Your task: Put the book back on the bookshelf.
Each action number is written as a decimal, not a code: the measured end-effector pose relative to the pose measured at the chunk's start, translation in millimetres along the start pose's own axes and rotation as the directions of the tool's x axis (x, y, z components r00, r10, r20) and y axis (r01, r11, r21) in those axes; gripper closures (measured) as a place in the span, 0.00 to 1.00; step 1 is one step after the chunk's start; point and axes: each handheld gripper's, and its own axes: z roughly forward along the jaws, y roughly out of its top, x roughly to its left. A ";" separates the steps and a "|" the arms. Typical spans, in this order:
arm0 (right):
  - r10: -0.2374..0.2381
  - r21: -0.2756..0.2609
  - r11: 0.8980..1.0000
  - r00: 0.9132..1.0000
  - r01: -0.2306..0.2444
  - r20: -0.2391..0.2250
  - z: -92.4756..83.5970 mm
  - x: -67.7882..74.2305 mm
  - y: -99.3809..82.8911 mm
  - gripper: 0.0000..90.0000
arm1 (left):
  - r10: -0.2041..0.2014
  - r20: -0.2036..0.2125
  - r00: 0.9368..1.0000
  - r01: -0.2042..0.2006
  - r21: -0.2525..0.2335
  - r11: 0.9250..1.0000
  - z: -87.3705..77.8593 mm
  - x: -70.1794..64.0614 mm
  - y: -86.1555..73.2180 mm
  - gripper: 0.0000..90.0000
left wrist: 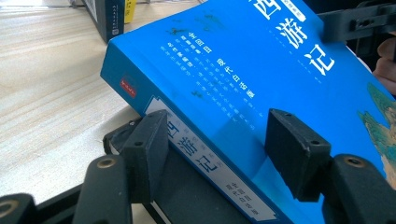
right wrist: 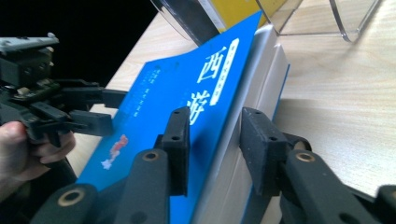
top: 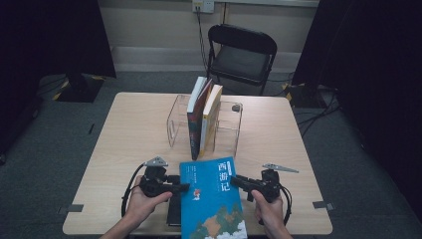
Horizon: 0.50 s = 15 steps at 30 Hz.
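Observation:
A thick blue book [top: 211, 199] with white Chinese title characters is held tilted at the near edge of the table, between my two grippers. My left gripper [top: 181, 188] clamps its spine side; in the left gripper view the blue book [left wrist: 224, 60] runs between the jaws of the left gripper [left wrist: 219, 140], one pad under the spine and one on the cover. My right gripper [top: 236, 181] grips the page-edge side; in the right gripper view the right gripper [right wrist: 219, 137] has one pad on the cover of the blue book [right wrist: 159, 107] and the other against its underside.
A clear acrylic book stand [top: 230, 124] holds three upright books [top: 201, 117] at the table's middle. A flat dark object [top: 174, 214] lies under the blue book's left side. A black folding chair [top: 241, 55] stands beyond the far edge of the table [top: 134, 129].

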 end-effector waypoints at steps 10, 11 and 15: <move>0.038 0.075 0.997 0.996 -0.031 -0.083 -1.2 2.5 -10.8 0.75 | -0.012 0.027 1.000 0.012 0.011 1.000 0.6 -0.6 -3.1 0.40; 0.036 0.076 0.997 0.994 -0.028 -0.100 1.9 3.2 -9.3 0.75 | -0.016 0.033 0.999 0.016 0.014 1.000 1.1 0.0 -2.6 0.39; 0.028 0.112 0.994 0.990 -0.013 -0.136 17.4 6.2 -5.2 0.71 | -0.017 0.032 0.999 0.017 0.018 1.000 1.3 0.7 -2.4 0.38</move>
